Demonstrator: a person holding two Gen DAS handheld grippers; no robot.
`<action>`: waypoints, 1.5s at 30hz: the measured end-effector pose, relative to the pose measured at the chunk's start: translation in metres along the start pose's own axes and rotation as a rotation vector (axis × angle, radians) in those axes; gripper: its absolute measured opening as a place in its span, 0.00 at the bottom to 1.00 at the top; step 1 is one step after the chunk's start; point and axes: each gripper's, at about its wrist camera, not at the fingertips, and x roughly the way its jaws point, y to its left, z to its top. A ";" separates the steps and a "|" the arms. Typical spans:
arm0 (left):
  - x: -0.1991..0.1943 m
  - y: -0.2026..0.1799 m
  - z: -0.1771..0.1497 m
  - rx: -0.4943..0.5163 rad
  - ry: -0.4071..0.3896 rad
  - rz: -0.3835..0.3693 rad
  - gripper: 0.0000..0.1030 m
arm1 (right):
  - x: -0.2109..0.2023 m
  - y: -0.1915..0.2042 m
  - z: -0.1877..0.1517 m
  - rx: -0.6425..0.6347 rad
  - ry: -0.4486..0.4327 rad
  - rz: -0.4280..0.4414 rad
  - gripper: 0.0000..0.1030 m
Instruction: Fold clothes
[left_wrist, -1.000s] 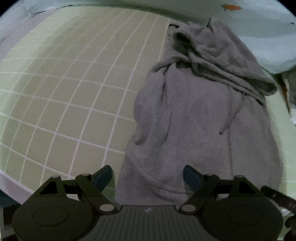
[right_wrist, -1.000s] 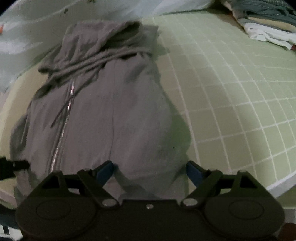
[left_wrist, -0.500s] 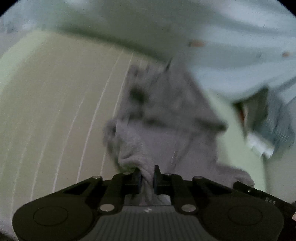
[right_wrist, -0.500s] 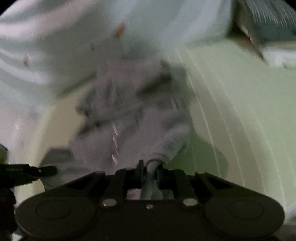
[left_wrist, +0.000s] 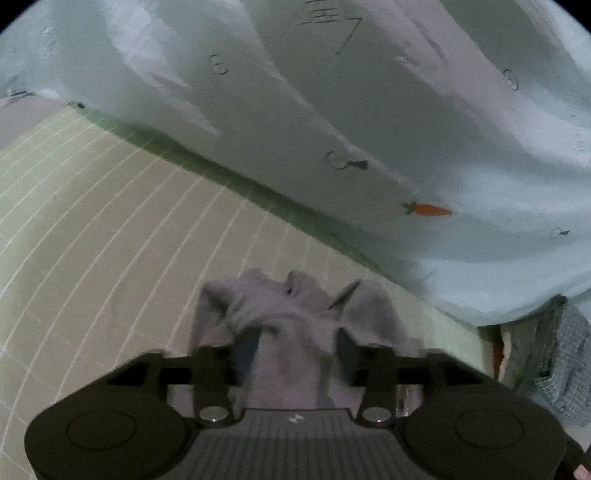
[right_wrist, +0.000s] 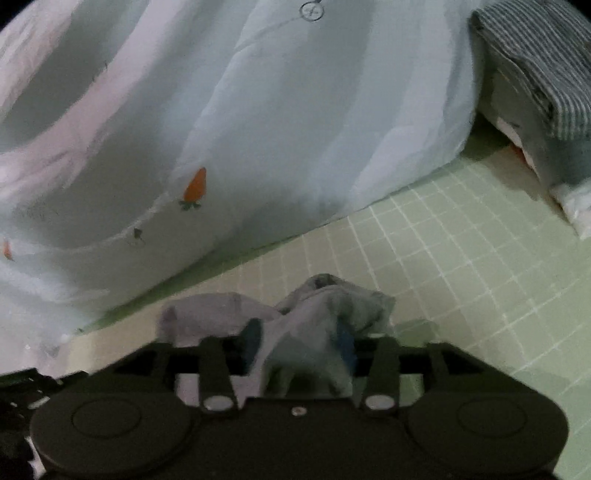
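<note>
Our left gripper (left_wrist: 295, 350) and right gripper (right_wrist: 299, 343) hang just over the folded grey hoodie (left_wrist: 291, 310), jaws opening, cloth bunched between the fingers but apparently no longer pinched. The hoodie lies on the green checked sheet (left_wrist: 110, 229), directly ahead of both tools, its near half hidden beneath them. A pale carrot-print quilt (right_wrist: 258, 129) lies beyond it. Motion blur smears the fingers.

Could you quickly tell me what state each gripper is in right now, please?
Left gripper: jaws opening, grey hoodie between them, released.
Right gripper: jaws opening, hoodie fabric between them, released.
</note>
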 end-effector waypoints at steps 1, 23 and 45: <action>0.001 0.006 -0.003 -0.026 0.013 0.003 0.59 | -0.001 -0.005 -0.006 0.035 0.009 -0.001 0.57; 0.039 -0.001 0.087 -0.112 -0.196 -0.084 0.85 | 0.028 0.025 0.090 -0.061 -0.202 0.064 0.70; 0.078 0.046 -0.038 0.018 0.248 -0.005 0.13 | 0.037 -0.044 -0.043 0.073 0.181 0.007 0.20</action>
